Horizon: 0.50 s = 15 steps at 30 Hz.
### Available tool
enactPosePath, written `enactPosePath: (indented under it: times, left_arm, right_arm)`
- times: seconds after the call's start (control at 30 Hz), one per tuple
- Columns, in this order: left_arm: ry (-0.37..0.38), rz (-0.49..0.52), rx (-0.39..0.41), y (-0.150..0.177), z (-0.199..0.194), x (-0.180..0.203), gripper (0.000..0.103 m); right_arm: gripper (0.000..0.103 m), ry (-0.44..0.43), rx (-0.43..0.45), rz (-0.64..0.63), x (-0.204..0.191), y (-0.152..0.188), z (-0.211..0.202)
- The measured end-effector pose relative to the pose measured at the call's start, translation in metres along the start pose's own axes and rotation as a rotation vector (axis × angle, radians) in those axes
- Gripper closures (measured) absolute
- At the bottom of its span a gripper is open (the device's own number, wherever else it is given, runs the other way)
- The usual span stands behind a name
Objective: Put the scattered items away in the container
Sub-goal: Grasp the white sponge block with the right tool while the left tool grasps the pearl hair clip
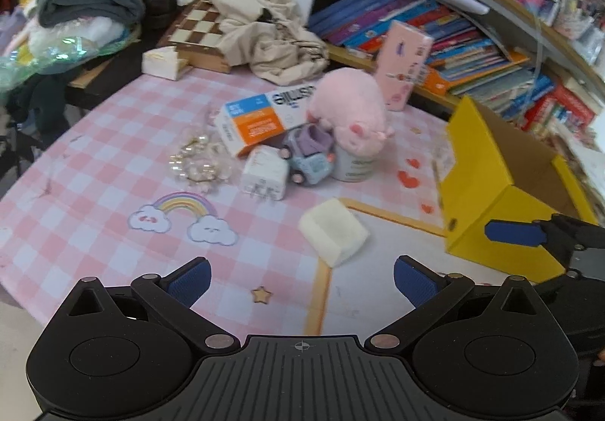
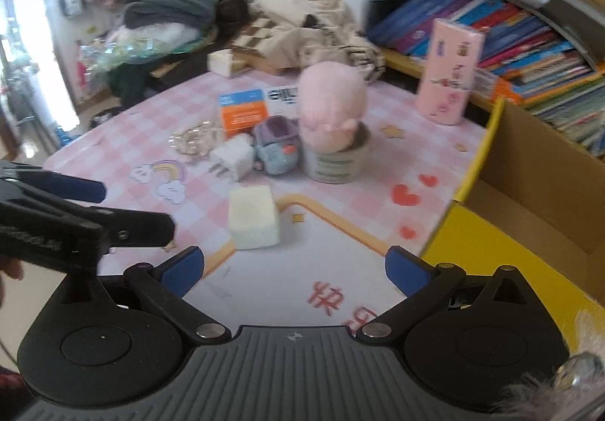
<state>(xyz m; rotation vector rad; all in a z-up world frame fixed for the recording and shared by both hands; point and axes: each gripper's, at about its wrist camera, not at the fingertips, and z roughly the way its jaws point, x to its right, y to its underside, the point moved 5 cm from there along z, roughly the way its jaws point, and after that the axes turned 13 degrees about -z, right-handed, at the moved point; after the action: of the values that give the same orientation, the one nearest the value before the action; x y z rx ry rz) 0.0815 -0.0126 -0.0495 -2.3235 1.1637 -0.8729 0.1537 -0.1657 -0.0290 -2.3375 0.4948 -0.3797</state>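
Both tools [image 1: 301, 279] [image 2: 294, 268] wide open w/ nothing held; pale-yellow sponge block [image 1: 334, 232] lies flat nearby.

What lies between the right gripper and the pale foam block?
Nothing: in the right wrist view, only bare mat lies between the open right gripper and the foam block.
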Motion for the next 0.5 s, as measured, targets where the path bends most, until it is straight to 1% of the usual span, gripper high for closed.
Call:
enactPosePath:
  times: [0.07,0.13,0.27,0.33,0.37,0.4,0.5]
  left_arm:
    - [-0.019,-0.016,0.005,0.0,0.003,-0.003,0.0]
    - [-0.035,-0.044,0.0,0.001,0.007,-0.007,0.0]
    - [-0.079,-0.066,-0.005,0.001,0.014,-0.014,0.0]
    - [-0.102,-0.071,-0.002,0.0,0.017,-0.018,0.0]
    - [-0.11,-0.076,0.004,-0.001,0.017,-0.02,0.0]
    - [-0.113,-0.082,0.011,-0.003,0.017,-0.022,0.0]
    - [-0.119,-0.093,0.036,-0.009,0.017,-0.026,0.0]
  right_arm:
    - [0.0,-0.039,-0.001,-0.012,-0.001,-0.001,0.006]
    - [0.0,-0.065,-0.022,-0.024,-0.002,-0.001,0.014]
    - [0.002,-0.095,-0.047,-0.044,-0.003,-0.001,0.029]
    - [0.007,-0.107,-0.05,-0.046,-0.003,-0.003,0.036]
    - [0.013,-0.115,-0.049,-0.049,-0.003,-0.005,0.04]
    - [0.017,-0.12,-0.049,-0.055,-0.003,-0.006,0.046]
    - [0.022,-0.133,-0.054,-0.078,-0.007,-0.013,0.062]
